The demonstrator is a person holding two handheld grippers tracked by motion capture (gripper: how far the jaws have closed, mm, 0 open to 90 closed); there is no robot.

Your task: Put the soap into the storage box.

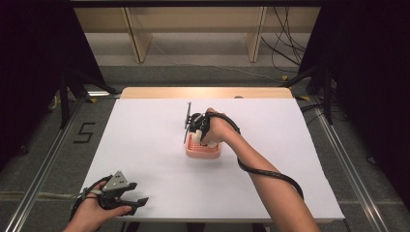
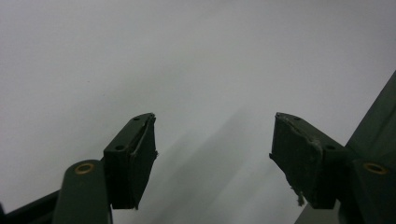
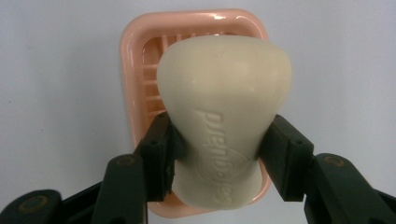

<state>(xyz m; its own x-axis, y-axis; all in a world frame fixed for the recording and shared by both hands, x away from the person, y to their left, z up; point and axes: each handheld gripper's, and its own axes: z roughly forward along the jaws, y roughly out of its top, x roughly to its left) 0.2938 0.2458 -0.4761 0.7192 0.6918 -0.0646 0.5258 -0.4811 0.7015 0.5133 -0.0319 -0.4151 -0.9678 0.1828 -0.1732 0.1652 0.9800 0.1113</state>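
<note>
Presently: cream soap bar (image 3: 224, 121) clenched in right gripper (image 3: 219, 154) jaws directly above pink soap dish (image 3: 135, 60) mid-desk (image 1: 145, 145); left gripper (image 2: 212, 154) released, idle; risk: slick soap slipping, missing dish.

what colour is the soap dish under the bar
Pale pink soap dish with a slatted floor, clearest in the right gripper view, under the cream soap bar.

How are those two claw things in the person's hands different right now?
The right gripper is clamped on a cream soap bar over the pink soap dish; the left gripper stands open, holding nothing. The right is mid-table; the left sits near the table's front-left corner. Both have black jaws.
</note>
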